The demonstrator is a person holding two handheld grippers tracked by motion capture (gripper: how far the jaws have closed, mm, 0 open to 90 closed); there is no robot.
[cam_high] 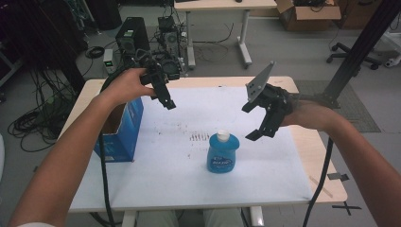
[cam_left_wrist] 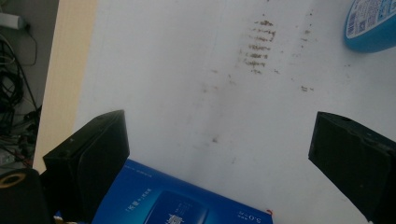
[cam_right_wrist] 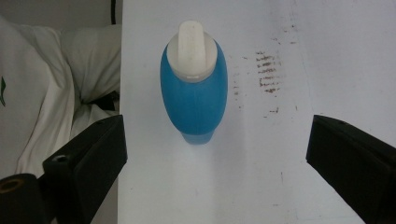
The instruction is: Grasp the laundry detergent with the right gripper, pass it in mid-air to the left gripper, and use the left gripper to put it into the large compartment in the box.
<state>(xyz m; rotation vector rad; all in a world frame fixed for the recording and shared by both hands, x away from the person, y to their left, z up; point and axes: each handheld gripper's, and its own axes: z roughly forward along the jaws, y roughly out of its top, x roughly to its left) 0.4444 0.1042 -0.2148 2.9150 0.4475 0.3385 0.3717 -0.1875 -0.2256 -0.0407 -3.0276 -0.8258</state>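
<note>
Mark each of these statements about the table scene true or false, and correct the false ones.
1. The blue plastic bottle with a white cap stands upright on the white table. True.
2. The right gripper is shut on the bottle. False: its jaws are wide open, above the bottle and apart from it.
3. The blue cardboard box stands at the table's left edge with its top open. True.
4. The left gripper holds the box. False: it is open, above the table beside the box.
5. Brown stains mark the table behind the bottle. True.
</note>
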